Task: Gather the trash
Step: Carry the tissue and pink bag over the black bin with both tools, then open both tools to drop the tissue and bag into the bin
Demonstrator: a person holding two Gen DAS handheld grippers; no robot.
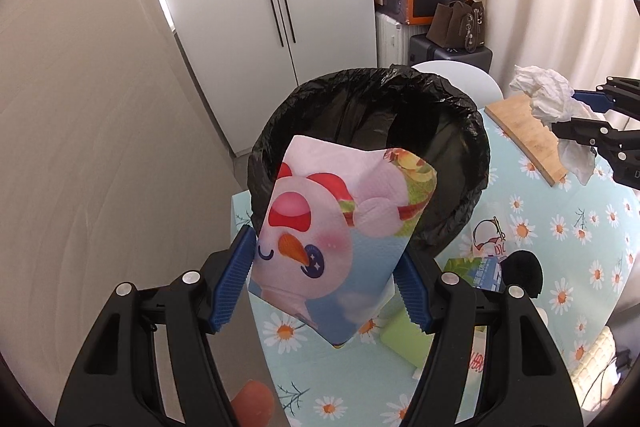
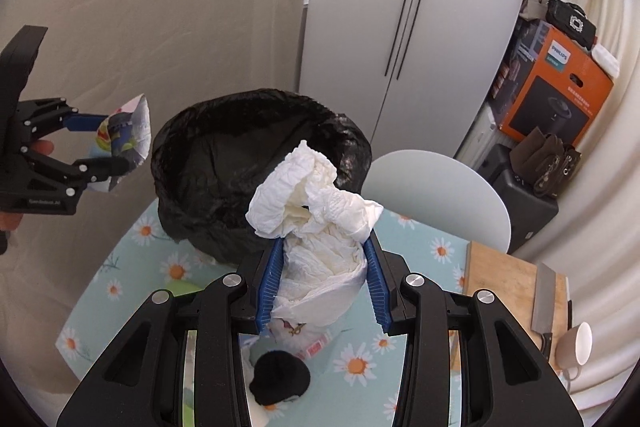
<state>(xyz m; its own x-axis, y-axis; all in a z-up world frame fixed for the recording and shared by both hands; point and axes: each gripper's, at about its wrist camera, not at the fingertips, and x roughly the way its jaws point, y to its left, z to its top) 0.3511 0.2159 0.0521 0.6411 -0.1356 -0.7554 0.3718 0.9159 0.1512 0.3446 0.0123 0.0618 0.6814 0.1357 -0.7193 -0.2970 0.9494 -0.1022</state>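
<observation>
Fig.: both wrist views, one moment. Your left gripper (image 1: 326, 291) is clamped on a printed tissue pack (image 1: 340, 227) w/ a pink cartoon face; blue pads press its two sides, and the pack's upper end overlaps the near rim of the bin in that view. Seen from the right wrist, the same pack (image 2: 128, 135) sits out past the table's left edge, just beside the bin, not over its mouth. A fingertip (image 1: 254, 401) shows under the left tool.

Your right gripper (image 2: 324, 283) is closed on a crumpled white tissue wad (image 2: 316, 223); the wad bulges above the pads and hangs in front of the bin's near rim. From the left wrist it (image 1: 548, 99) appears above the cutting board's (image 1: 528, 135) far end.

Bin (image 2: 256, 167), lined w/ a black bag, stands on the daisy-print tablecloth (image 2: 420, 251) near the table's far-left corner; mouth open, interior dark.

Along the right edge: cutting board w/ cleaver (image 2: 544, 295) on it, cup (image 2: 576, 347) at its near end. Near edge: black fuzzy object (image 2: 280, 379) and small packets (image 1: 484, 267), kind unclear.
</observation>
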